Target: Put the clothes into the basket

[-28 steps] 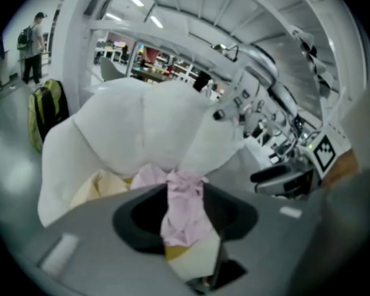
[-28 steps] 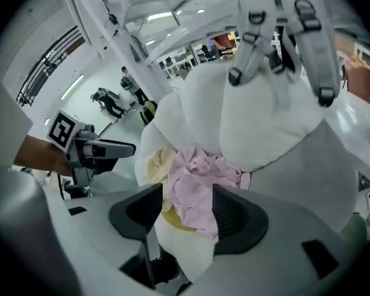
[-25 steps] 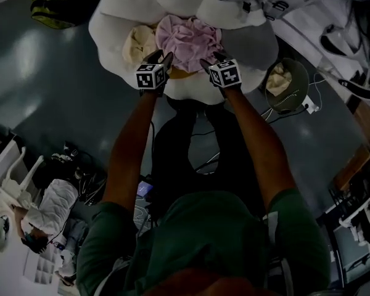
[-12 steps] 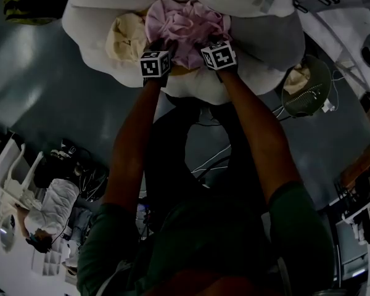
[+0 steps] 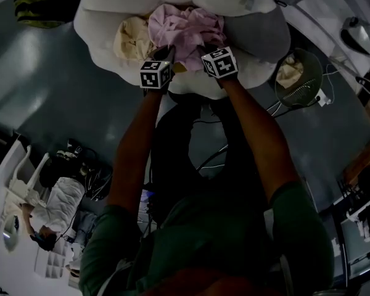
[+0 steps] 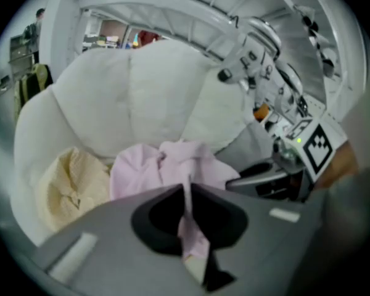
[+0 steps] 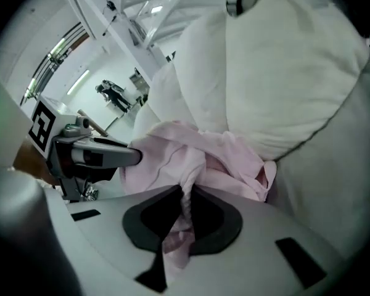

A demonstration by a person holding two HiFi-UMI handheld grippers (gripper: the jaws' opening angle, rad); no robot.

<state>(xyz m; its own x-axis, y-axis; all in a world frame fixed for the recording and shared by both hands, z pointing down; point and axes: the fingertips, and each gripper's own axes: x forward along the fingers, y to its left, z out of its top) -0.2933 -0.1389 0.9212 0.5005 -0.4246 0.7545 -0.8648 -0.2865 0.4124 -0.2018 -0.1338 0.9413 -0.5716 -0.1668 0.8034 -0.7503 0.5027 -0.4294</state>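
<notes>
**Head view:** L gripper point(image 5: 166, 53) and R gripper point(image 5: 207, 47) meet the pink garment point(image 5: 185, 26), which lies on a white cushion point(image 5: 98, 32) beside a cream garment point(image 5: 132, 42). The basket point(image 5: 305, 92) is well apart, at right.

**L gripper view:** jaws, just closed in, pinch a pink fold.

**R gripper view:** likewise, jaws just closed in, clamped on a pink fold.

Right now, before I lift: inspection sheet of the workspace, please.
Surface: white beanbag on grey floor.
Job's things: pink garment and cream garment on the beanbag; basket on the floor, right in the head view, cream cloth inside.
Clutter: yellow-black object at top left.
Tools: left tool and right tool have just closed, each shut on the pink garment.
Cables: loose cables on the floor below the beanbag.
Surroundings: seated person at lower left.
</notes>
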